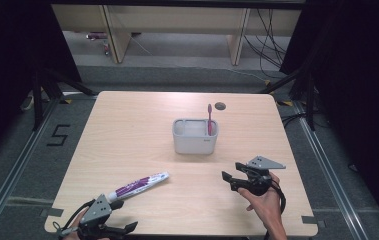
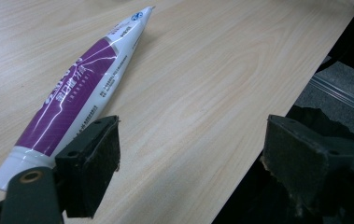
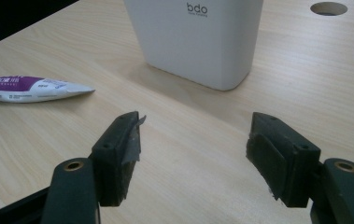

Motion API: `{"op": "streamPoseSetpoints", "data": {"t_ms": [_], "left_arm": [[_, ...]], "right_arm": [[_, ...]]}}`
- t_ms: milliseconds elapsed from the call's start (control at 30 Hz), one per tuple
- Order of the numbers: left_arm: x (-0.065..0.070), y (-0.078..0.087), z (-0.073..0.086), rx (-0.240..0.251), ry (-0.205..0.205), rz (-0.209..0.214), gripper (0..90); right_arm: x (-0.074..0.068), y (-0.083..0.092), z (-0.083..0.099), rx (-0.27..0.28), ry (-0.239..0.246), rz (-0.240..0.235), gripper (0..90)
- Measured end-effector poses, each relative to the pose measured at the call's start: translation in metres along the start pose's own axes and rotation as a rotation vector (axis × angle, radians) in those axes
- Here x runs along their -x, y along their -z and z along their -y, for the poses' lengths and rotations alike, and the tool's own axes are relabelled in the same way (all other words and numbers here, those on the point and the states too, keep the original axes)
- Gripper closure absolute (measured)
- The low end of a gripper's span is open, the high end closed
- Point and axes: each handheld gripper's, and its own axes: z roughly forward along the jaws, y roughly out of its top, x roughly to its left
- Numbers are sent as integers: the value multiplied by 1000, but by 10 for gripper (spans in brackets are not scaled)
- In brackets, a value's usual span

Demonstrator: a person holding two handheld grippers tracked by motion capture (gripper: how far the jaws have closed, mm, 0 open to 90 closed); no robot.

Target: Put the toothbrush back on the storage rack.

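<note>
A purple and white toothpaste tube (image 1: 137,186) lies flat on the front left of the wooden table (image 1: 127,130), cap end toward me. My left gripper (image 1: 122,231) is open at the table's front edge, just right of the cap end; in the left gripper view the tube (image 2: 76,88) lies beside the left jaw, outside the gap of the gripper (image 2: 191,135). A white holder (image 1: 195,136) stands mid-table with a pink toothbrush (image 1: 209,119) upright in its right compartment. My right gripper (image 1: 232,171) is open and empty, in front of the holder (image 3: 198,37) and apart from it.
A round cable hole (image 1: 220,105) is behind the holder. In the left gripper view the table's front edge (image 2: 277,116) runs close by the right jaw, with grey floor beyond. The tube's flat end (image 3: 67,87) lies off to the left in the right gripper view.
</note>
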Motion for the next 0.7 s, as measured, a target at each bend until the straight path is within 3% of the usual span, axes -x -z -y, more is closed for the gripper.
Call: {"op": "streamPoseSetpoints", "data": {"t_ms": [33,67,100,133,200,267,333,400,433,467,500,533,700], "left_arm": [[0,0,0,0,0,1,184],[0,-1,0,2,2,3,184],[0,0,0,-5,4,7,184],[0,-1,0,-4,4,6,184],[-1,-1,0,2,3,6,184],[-1,-1,0,-4,5,8,184],[-1,-2,0,5,7,5,183],[0,-1,0,-4,5,4,184],[0,-1,0,-5,4,4,184],[0,-2,-1,-3,-5,10,183],[0,-2,-1,0,-1,11,184],[-2,-2,0,-5,-17,5,184],[-1,-3,-1,3,-2,5,184]], "right_arm": [[2,0,1,5,42,16,339],[0,-1,2,7,12,8,334],[2,0,3,6,39,16,332],[2,-1,4,-1,18,-11,329],[2,0,6,8,29,24,304],[0,-1,9,-8,-15,8,301],[1,-1,11,-11,14,16,301],[-1,0,14,-15,6,18,301],[0,1,14,-12,31,25,301],[-3,0,16,-18,-13,0,301],[-1,1,16,-20,19,7,301],[0,1,18,-12,21,10,301],[0,5,24,-28,22,5,316]]}}
